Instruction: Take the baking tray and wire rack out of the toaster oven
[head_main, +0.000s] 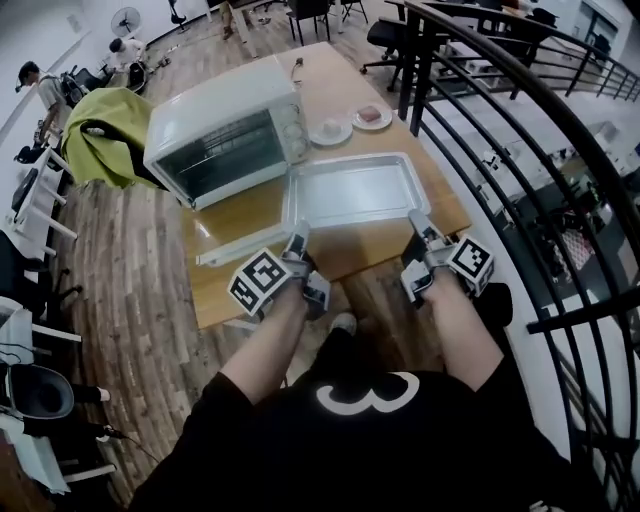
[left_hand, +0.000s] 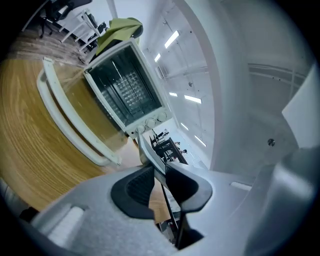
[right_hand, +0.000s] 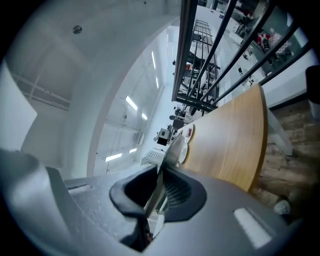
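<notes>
We hold the tray (head_main: 355, 190) by its near rim, with the left gripper (head_main: 298, 243) and right gripper (head_main: 420, 228) both clamped on it. The tray is over the table's (head_main: 340, 90) near right corner. The oven (head_main: 225, 135) stands at the left edge, its door (head_main: 245, 250) open.

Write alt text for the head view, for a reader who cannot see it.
The left gripper and right gripper clamp the near rim of an empty baking tray over a wooden table. A white toaster oven stands left of it, door open; two small plates lie beyond the tray.
</notes>
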